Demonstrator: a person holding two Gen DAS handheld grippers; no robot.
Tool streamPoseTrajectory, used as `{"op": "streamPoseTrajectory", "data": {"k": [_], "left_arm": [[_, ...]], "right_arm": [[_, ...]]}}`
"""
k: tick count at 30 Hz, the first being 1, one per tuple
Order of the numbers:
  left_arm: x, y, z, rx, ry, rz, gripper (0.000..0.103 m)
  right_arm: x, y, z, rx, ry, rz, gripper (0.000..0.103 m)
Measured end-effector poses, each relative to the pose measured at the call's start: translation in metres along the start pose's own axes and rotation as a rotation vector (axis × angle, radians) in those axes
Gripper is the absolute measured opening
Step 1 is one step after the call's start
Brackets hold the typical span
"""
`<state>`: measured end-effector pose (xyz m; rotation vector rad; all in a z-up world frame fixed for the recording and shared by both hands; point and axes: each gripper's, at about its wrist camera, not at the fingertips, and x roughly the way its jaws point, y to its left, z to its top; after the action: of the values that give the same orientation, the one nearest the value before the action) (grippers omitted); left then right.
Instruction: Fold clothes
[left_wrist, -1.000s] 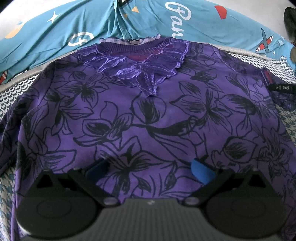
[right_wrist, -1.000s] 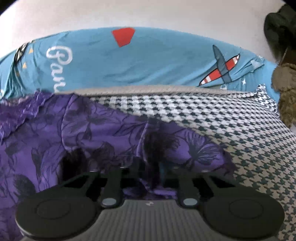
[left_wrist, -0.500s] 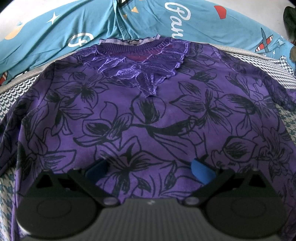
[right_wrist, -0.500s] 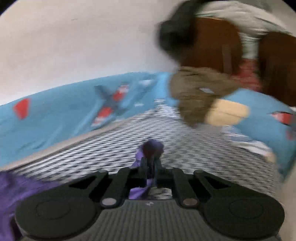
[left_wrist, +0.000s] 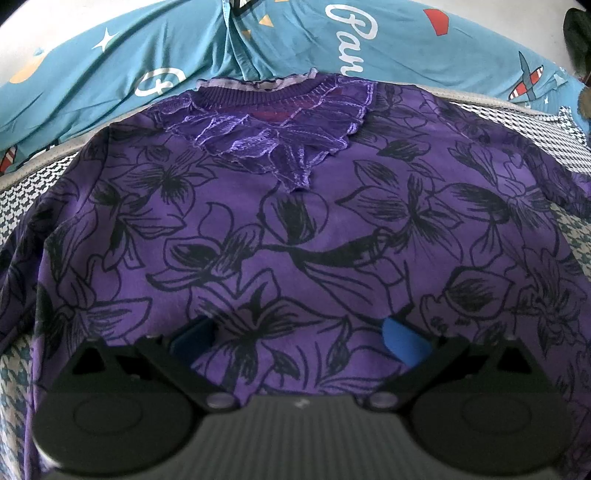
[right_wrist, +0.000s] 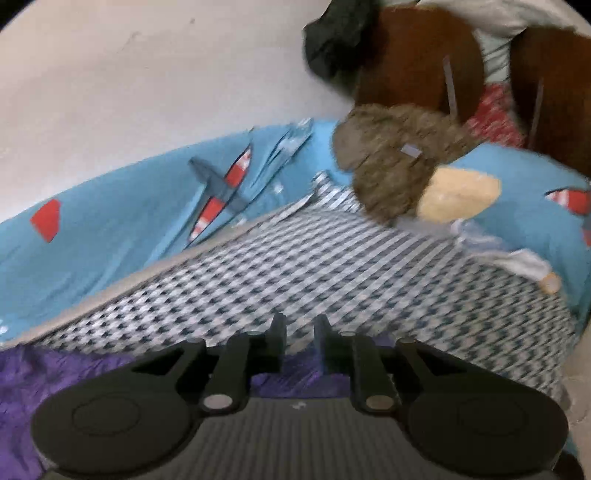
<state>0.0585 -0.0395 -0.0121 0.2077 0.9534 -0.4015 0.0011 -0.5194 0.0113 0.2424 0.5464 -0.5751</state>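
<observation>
Plainly, one purple floral top (left_wrist: 295, 229) lies spread flat, front up, filling the middle of the left view on a houndstooth cover (right_wrist: 332, 266) over the bed, its neckline toward the upper middle of the frame. The left hand-held gripper (left_wrist: 299, 338) hangs over the lower hem with its jaws wide apart, gripping nothing. The right hand-held gripper (right_wrist: 300, 341) has a narrow gap between its fingers with nothing visibly pinched; purple cloth sits at the lower left of its blurred view. Risk, as I judge it: a grab taking only the top layer would drag the cloth into wrinkles. Counted: one top, two grippers, one plush toy (right_wrist: 399, 166), one blue sheet (left_wrist: 406, 44).
</observation>
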Motion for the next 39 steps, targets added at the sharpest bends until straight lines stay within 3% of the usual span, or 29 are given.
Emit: {"op": "streamPoseTrajectory", "data": {"k": [14, 18, 26, 30, 39], "left_arm": [[-0.005, -0.014, -0.004, 0.034, -0.003, -0.039, 0.102], [-0.006, -0.014, -0.004, 0.036, 0.0, -0.045, 0.102], [-0.005, -0.014, -0.004, 0.028, 0.001, -0.049, 0.102], [-0.005, -0.013, -0.005, 0.026, 0.001, -0.052, 0.103], [-0.004, -0.013, -0.004, 0.025, 0.003, -0.055, 0.103]], "right_arm": [[0.015, 0.053, -0.03, -0.136, 0.16, 0.32, 0.02], [0.019, 0.069, -0.033, -0.173, 0.155, 0.34, 0.03], [0.041, 0.079, -0.036, -0.2, 0.131, 0.312, 0.031], [0.054, 0.077, -0.036, -0.192, 0.102, 0.284, 0.042], [0.076, 0.085, -0.041, -0.282, 0.079, 0.276, 0.044]]}}
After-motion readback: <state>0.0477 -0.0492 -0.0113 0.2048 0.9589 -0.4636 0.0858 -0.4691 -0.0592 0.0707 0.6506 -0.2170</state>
